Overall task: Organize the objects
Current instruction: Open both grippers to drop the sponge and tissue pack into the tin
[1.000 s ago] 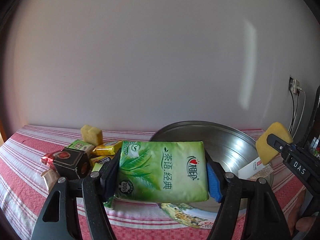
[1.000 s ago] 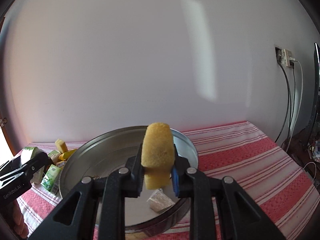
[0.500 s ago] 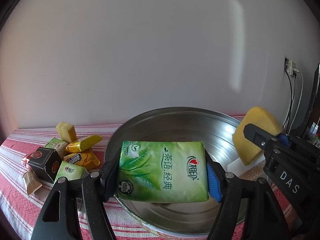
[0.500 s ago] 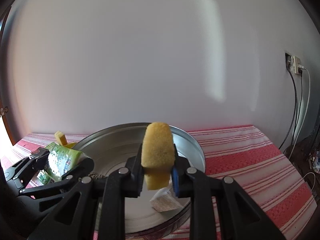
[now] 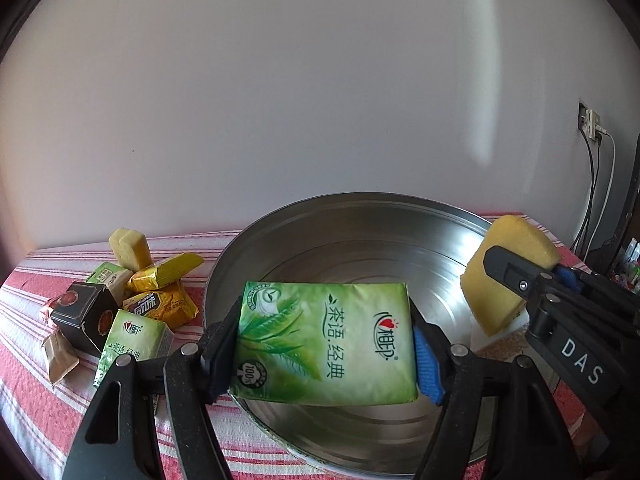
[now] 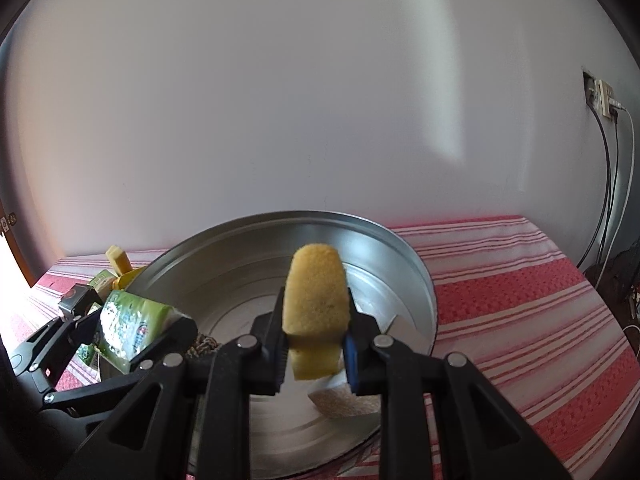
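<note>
Left wrist view shows my left gripper (image 5: 326,338) clamped on a green tissue pack (image 5: 326,336), held flat over the near side of the big metal pan (image 5: 360,216). My right gripper (image 6: 316,332) is squeezed shut on a yellow sponge (image 6: 314,300), which stands upright above the pan's right half.

Crowding is the main risk, I think. Both grippers hang over the same pan, close together, and if I lower them at once the sponge could bump the tissue pack or my fingers could knock each other. The sponge is soft and pinched low down, so it may spring or tumble sideways on release (possibly over the rim). A white packet (image 6: 344,400) already lies in the pan just under the sponge; dropping onto it could leave the sponge propped and tilted. The tissue pack is slick plastic and might slide on the shiny metal.

The tissue pack looks plump and undented, with leaf art and printed characters facing me. The sponge is porous, rounded at the top, slightly compressed where the pads bite.

On the striped tabletop (image 5: 36,364) left of the pan wait a black box (image 5: 86,314), yellow snack packets (image 5: 162,304), another green tissue pack (image 5: 132,344) and a second sponge (image 5: 130,249).
</note>
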Demonstrator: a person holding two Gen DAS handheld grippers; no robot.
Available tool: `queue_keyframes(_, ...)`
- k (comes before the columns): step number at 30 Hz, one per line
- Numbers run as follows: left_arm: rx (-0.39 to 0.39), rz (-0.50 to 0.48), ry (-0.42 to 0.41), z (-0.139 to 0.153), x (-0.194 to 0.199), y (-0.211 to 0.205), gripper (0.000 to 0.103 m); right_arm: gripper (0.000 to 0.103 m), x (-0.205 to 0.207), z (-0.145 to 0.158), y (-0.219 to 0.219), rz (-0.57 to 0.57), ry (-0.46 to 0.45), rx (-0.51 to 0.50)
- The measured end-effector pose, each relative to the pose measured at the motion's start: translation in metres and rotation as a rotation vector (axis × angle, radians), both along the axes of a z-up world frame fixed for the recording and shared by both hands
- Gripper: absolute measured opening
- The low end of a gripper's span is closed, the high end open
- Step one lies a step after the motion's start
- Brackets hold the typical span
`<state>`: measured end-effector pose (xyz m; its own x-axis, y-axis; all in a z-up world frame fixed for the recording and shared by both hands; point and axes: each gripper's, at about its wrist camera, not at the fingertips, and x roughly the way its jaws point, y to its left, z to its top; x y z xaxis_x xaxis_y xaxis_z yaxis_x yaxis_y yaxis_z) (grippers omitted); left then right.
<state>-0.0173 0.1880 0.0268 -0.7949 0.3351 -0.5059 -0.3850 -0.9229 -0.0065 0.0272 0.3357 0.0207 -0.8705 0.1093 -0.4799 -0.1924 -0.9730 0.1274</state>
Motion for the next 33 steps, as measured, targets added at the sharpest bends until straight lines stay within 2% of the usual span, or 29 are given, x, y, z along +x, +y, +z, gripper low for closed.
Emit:
queue_keyframes(1,0.009,-0.007,0.001,0.000,0.001,-0.001,0.075,0.028,0.001,0.001,0.000,-0.003,0.013,0.000)
queue_keyframes(2,0.015,-0.018,-0.001,0.001,0.001,-0.002,0.078,0.036,0.003,0.001,-0.001,0.000,0.023,-0.002)
queue_keyframes(3,0.014,-0.021,-0.002,0.005,0.002,-0.002,0.087,0.061,0.004,0.002,0.000,-0.003,0.036,-0.003)
queue_keyframes(4,0.019,-0.017,0.005,0.008,0.003,-0.003,0.094,0.080,0.008,0.005,0.000,-0.014,0.065,0.002)
queue_keyframes(6,0.049,-0.007,0.035,0.012,0.008,-0.007,0.098,0.089,0.022,0.013,-0.001,-0.041,0.153,0.022)
queue_keyframes(7,0.060,0.001,0.039,0.014,0.009,-0.010,0.100,0.096,0.028,0.017,-0.002,-0.053,0.192,0.034)
queue_keyframes(9,0.072,0.012,0.026,0.015,0.007,-0.013,0.100,0.103,0.039,0.021,-0.002,-0.097,0.252,0.061)
queue_keyframes(11,0.079,0.025,0.021,0.015,0.006,-0.016,0.101,0.103,0.044,0.023,-0.003,-0.130,0.276,0.079)
queue_keyframes(17,0.058,0.069,0.091,0.021,0.013,-0.022,0.101,0.103,0.038,0.018,0.001,-0.148,0.230,0.052)
queue_keyframes(23,0.025,0.118,0.122,0.014,0.002,-0.038,0.101,0.103,0.040,0.015,0.001,-0.167,0.233,0.062)
queue_keyframes(33,0.015,0.199,0.176,0.010,-0.001,-0.071,0.100,0.103,0.063,0.016,0.013,-0.281,0.359,0.027)
